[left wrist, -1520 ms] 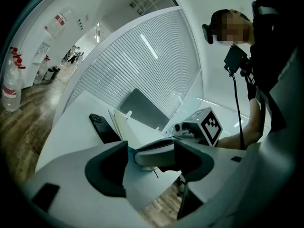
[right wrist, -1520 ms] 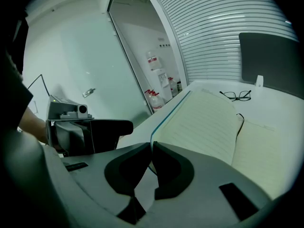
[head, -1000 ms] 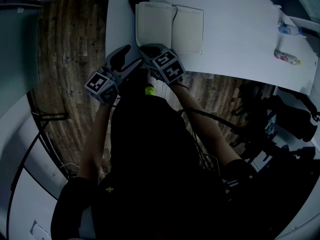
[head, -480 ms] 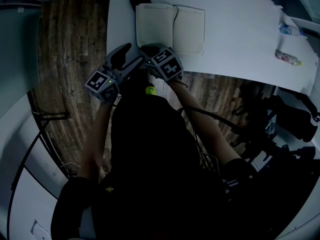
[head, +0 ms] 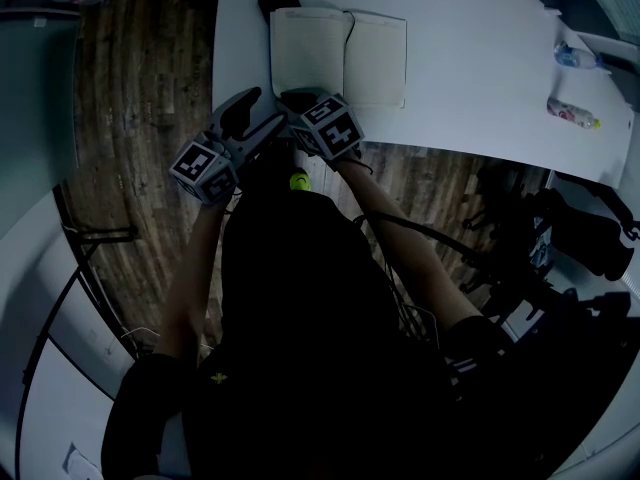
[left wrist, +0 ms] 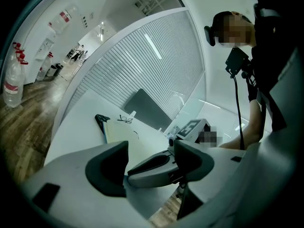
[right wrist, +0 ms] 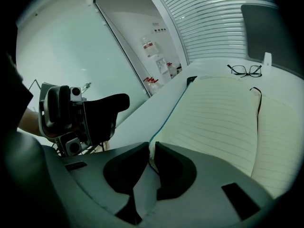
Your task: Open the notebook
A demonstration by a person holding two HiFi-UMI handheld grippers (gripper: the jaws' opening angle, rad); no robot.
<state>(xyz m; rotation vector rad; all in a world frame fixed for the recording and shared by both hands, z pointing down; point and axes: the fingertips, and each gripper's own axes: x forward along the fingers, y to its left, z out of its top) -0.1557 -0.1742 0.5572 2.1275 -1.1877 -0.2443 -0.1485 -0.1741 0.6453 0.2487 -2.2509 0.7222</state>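
The notebook (head: 340, 56) lies open and flat on the white table (head: 470, 78), at 12 o'clock from the person. The right gripper (right wrist: 151, 148) is at its 7 o'clock corner, pads pinching the page edge as the jaws begin to open. The left gripper (left wrist: 151, 151) is released and empty. Two bottles (head: 573, 114) lie at the notebook's 3 o'clock, and I cannot tell what is in them.

The notebook (head: 340, 56) pages are cream lined paper, totally matt, and the thin teal cover edge looks smooth. The surface (head: 470, 78) is plain white, smooth with a soft sheen. Underneath, the floor (head: 140, 98) is wood plank, grainy and worn-looking. The left hand-held gripper (left wrist: 151, 163) is matt grey plastic with dull black pads.
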